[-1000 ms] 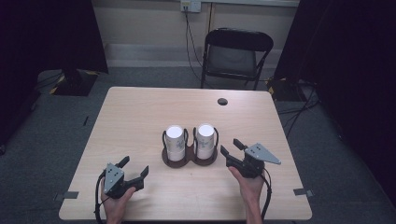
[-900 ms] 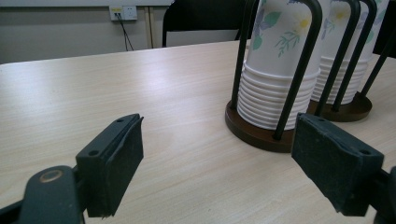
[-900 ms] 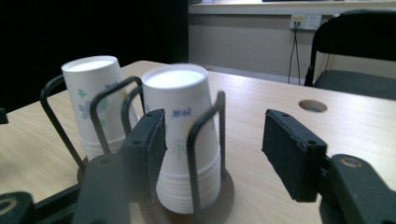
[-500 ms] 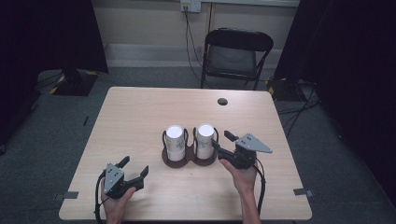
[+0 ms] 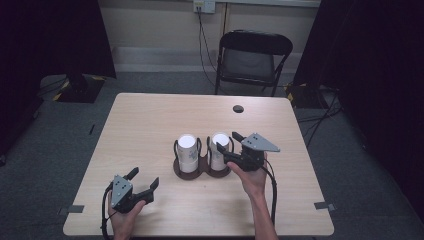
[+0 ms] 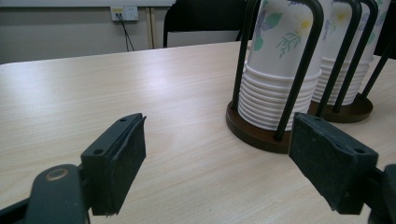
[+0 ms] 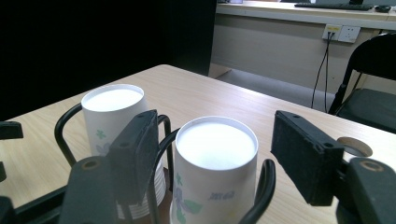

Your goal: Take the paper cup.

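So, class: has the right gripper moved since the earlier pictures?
Yes. The right gripper has shifted left and away from the person, up to the right-hand cup stack in the fixed holder; its jaws have just been opening, straddling that stack without pressing it.

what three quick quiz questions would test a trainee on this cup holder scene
1. True or false: the right gripper has its jaws shut on a cup.
2. Which cup stack do the right gripper's jaws flank: A the one on the person's left, B the one on the person's right?
3. Fill in: the left gripper rests open, apart from the ____.

Key: 1 false, the jaws stand open and have just been opening. 2 B. 3 holder.
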A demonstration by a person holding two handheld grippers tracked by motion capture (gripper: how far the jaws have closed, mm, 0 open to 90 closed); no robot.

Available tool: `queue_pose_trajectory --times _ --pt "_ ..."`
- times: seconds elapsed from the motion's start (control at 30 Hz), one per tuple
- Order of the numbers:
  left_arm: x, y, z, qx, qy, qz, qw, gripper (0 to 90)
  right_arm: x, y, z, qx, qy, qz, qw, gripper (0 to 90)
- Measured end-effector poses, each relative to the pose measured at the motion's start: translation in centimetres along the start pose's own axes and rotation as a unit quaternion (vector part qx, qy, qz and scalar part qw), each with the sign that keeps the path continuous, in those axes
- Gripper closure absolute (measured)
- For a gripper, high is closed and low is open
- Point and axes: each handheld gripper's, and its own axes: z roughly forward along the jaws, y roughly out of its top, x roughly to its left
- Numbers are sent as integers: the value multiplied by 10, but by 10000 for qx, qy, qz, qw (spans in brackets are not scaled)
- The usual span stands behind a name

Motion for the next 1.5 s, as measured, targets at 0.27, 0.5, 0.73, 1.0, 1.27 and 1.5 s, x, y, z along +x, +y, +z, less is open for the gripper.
queue_pose_trajectory --times 0.27,0.5,0.73,1.0,1.27,1.5 --pt "0 0 0 -11 3 -16 10000 185 1 0 15 101 -14 -82 9999 277" --pt "1 0 0 -14 -11 -23 10000 189 -1 -2 25 181 28 -58 9998 306" --pt "1 0 -1 -24 -15 -44 10000 189 -1 -6 32 278 28 -49 9996 309" --pt "2 0 -1 -49 -36 -72 10000 189 -2 -9 35 332 -18 -47 9994 305" --pt "2 0 -1 -40 -48 -103 9999 189 -4 -12 39 390 23 -73 9992 322" --pt "2 0 0 1 -73 -77 9999 188 -4 -12 40 411 44 -68 9991 354"
